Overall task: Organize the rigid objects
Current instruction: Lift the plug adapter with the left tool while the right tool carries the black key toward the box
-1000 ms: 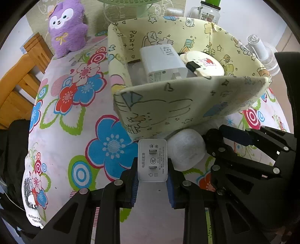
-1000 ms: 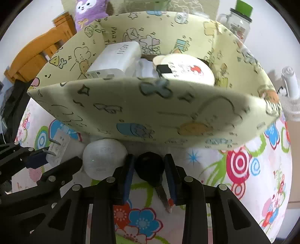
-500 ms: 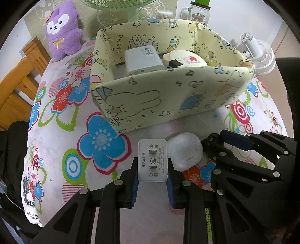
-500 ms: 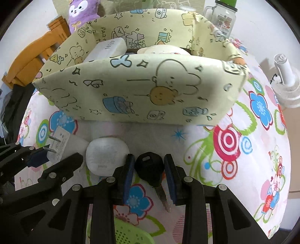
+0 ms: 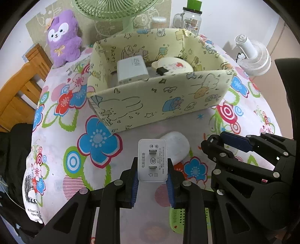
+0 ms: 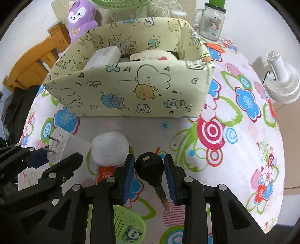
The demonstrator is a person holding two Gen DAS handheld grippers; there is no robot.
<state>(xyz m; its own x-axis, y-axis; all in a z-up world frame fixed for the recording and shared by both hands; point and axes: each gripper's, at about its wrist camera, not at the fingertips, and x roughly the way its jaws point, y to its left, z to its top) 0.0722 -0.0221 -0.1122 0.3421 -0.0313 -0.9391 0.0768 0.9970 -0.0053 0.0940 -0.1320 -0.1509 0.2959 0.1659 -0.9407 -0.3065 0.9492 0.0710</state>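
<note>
My left gripper (image 5: 152, 169) is shut on a white plug adapter (image 5: 152, 160), prongs facing me; it also shows in the right wrist view (image 6: 61, 145). My right gripper (image 6: 149, 169) is shut on a black-headed key (image 6: 150, 169), blade pointing down. Both are held above the table in front of the yellow cartoon-print box (image 5: 155, 99) (image 6: 131, 93). The box holds a white 45W charger (image 5: 131, 70) and a round cream item (image 5: 173, 65). A white rounded case (image 5: 177, 147) (image 6: 109, 148) lies on the tablecloth between the grippers.
A purple plush (image 5: 62, 38), a green fan (image 5: 116, 11) and a glass jar (image 5: 190, 19) stand behind the box. A small white fan (image 5: 252, 54) is off to the right. A wooden chair (image 5: 20, 82) stands left. A green perforated item (image 6: 127, 223) lies below the grippers.
Both grippers have pulled back and risen from the box, each holding its object. The box looks smaller and its inside is more open to view.
</note>
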